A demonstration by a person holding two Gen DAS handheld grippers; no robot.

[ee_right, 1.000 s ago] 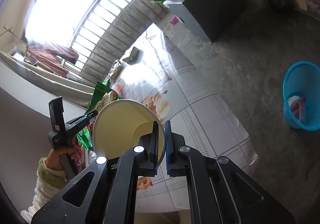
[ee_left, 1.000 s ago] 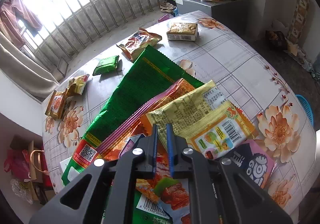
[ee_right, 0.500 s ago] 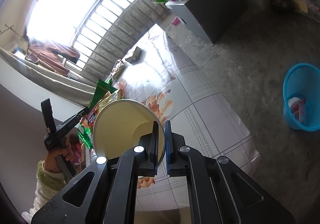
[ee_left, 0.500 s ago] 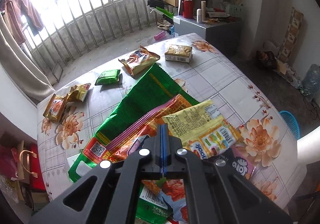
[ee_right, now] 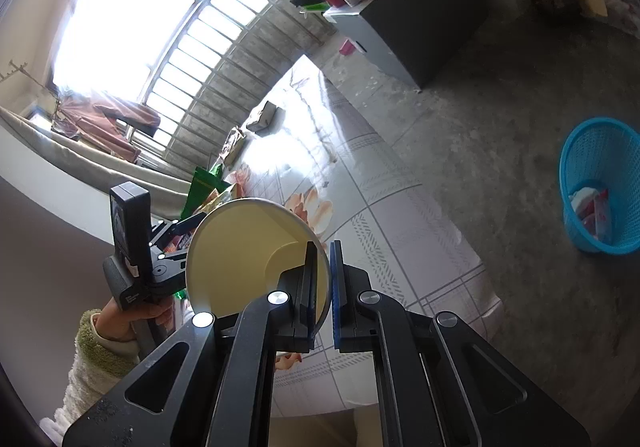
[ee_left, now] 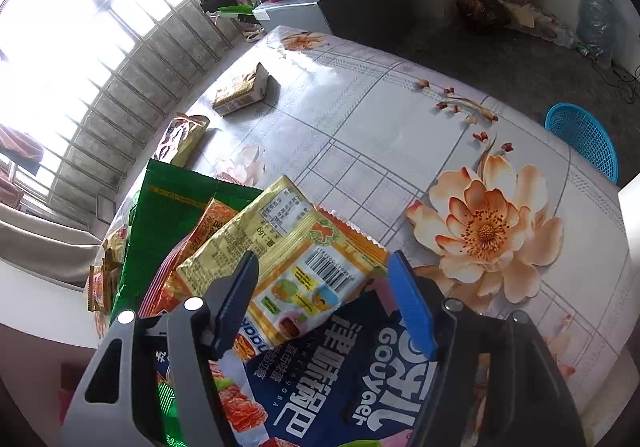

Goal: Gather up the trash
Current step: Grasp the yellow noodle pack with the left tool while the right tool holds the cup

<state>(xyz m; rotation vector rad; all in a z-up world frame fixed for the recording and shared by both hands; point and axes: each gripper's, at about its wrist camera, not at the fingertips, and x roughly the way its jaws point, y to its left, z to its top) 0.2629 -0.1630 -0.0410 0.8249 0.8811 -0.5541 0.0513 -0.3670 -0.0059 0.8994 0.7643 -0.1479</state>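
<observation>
A: Where did the trash lie when the left gripper (ee_left: 320, 299) came over it?

B: In a fanned heap at the near left of the flowered table (ee_left: 400, 119). On top sat the yellow snack packet (ee_left: 280, 247), barcode up, with its long axis running from near right to far left. It lay over an orange wrapper (ee_left: 212, 223) and a long green bag (ee_left: 168, 215), and its near end overlapped the dark blue packet (ee_left: 352, 375) directly under the gripper.

A: And the jaws?

B: They were opening, already fairly wide, with nothing pinched. In the left wrist view the yellow packet's near corner showed between the two fingers, the dark one at its left edge and the blue pad (ee_left: 412, 307) just off its right edge. I couldn't tell whether they touched it.

A: So the packet lay ahead of the jaws?

B: Ahead and slightly left, lying flat. I'd judge the grip had to take that near end across its short side, since the long axis pointed away.

A: What about the right gripper (ee_right: 324, 279)?

B: It was closed on the rim of a pale yellow paper bowl (ee_right: 248, 247), held off the near edge of the table, with the bowl's mouth facing the heap. The left hand (ee_right: 136, 315) was plainly the nearer one to the wrappers.

A: Anything else to collect?

B: A tan box-shaped pack (ee_left: 240, 91) and a brown bag (ee_left: 180, 135) further off toward the window, and a blue basket (ee_right: 600, 183) on the floor to the right already held some rubbish.
</observation>
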